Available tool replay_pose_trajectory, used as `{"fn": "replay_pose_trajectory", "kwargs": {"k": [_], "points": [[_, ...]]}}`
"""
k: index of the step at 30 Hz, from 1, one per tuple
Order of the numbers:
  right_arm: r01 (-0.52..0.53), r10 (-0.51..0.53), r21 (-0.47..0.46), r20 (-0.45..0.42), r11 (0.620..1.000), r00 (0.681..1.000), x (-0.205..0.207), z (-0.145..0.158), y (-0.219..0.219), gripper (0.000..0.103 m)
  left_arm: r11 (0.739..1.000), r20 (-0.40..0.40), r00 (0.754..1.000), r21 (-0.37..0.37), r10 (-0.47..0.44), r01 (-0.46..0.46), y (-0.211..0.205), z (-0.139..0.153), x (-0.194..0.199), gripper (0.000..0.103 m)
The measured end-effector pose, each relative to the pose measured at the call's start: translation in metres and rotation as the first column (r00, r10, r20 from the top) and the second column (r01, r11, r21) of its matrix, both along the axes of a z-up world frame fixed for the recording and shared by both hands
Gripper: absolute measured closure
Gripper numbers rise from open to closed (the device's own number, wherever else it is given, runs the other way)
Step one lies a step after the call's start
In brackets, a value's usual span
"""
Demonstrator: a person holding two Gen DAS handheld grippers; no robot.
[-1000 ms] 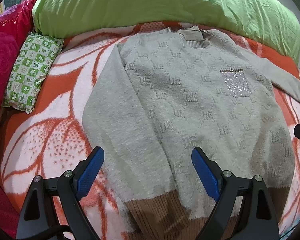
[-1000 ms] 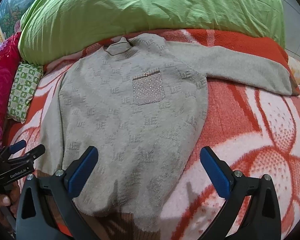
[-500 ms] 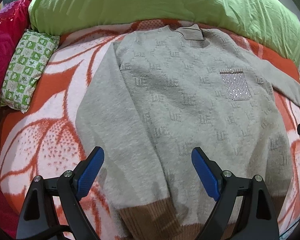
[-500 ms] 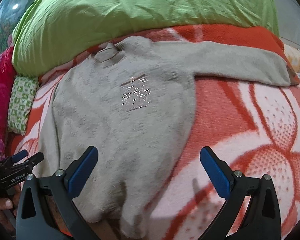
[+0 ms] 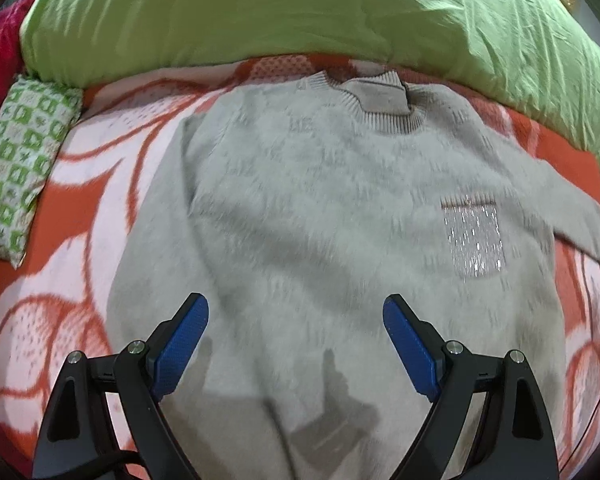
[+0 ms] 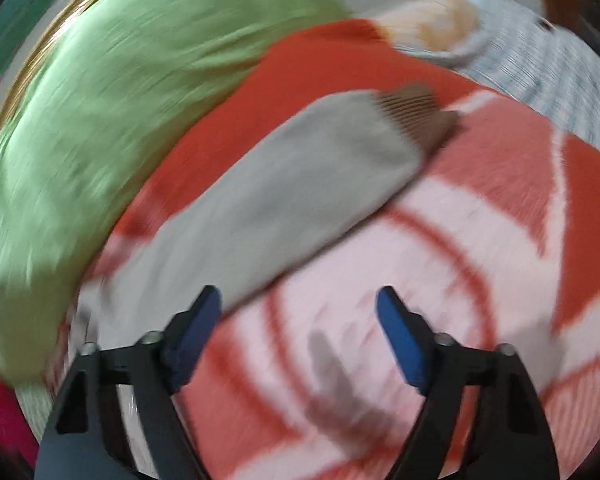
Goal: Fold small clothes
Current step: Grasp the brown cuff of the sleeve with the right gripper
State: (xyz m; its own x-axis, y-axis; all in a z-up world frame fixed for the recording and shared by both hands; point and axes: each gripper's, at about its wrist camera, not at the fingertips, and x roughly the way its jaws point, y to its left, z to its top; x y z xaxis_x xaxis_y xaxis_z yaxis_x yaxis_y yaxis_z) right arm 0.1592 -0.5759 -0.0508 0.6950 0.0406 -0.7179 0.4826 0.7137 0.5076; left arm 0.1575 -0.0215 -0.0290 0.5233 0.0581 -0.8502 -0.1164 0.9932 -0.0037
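A grey knit sweater (image 5: 324,216) lies flat, front up, on an orange-and-white blanket (image 5: 68,264), collar toward the far side, with a sparkly chest pocket (image 5: 474,240). My left gripper (image 5: 296,320) is open and empty, hovering low over the sweater's body. In the blurred right wrist view, the sweater's outstretched sleeve (image 6: 284,184) runs diagonally to a brown ribbed cuff (image 6: 416,116). My right gripper (image 6: 300,312) is open and empty over the blanket (image 6: 480,240), its left finger close to the sleeve.
A large green duvet (image 5: 300,12) is piled along the far side, also in the right wrist view (image 6: 100,100). A green-checked small pillow (image 5: 20,164) lies far left. Light blue striped cloth (image 6: 540,68) lies beyond the cuff.
My left gripper has moved forward over the sweater's body, hiding the brown hem. My right gripper has swung fast to the right, from the sweater's body to its outstretched sleeve.
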Motion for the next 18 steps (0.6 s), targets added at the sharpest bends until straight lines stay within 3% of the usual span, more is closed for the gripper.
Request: {"fn": "replay_pose_trajectory", "kwargs": {"k": [3, 7, 10, 12, 16, 18], "points": [[0.12, -0.12, 0.066, -0.003, 0.991, 0.993, 0.019, -0.017, -0.048, 0.034, 1.0, -0.005, 1.0, 0.008, 0.003, -0.003, -0.005, -0.005, 0.027, 0.013], [0.192, -0.192, 0.094, -0.006, 0.977, 0.981, 0.045, -0.033, -0.084, 0.041, 1.0, -0.014, 1.0, 0.019, 0.017, -0.017, -0.01, -0.013, 0.061, 0.013], [0.205, -0.207, 0.101, 0.007, 0.973, 0.978, 0.061, -0.042, -0.104, 0.066, 1.0, -0.021, 1.0, 0.026, 0.018, -0.017, -0.013, -0.022, 0.078, 0.013], [0.197, -0.203, 0.108, 0.045, 0.974, 0.978, 0.066, -0.038, -0.11, 0.092, 0.999, -0.024, 1.0, 0.035, 0.017, -0.017, -0.013, -0.031, 0.086, 0.013], [0.135, -0.145, 0.075, 0.154, 0.988, 0.977, 0.053, -0.005, -0.081, 0.093, 0.999, -0.067, 0.997, 0.038, 0.039, -0.037, -0.006, -0.053, 0.099, 0.014], [0.029, -0.052, 0.096, 0.24, 0.995, 0.969, 0.051, 0.022, -0.05, 0.094, 0.999, -0.065, 0.997, 0.013, 0.046, -0.045, 0.0, -0.052, 0.097, 0.014]]}}
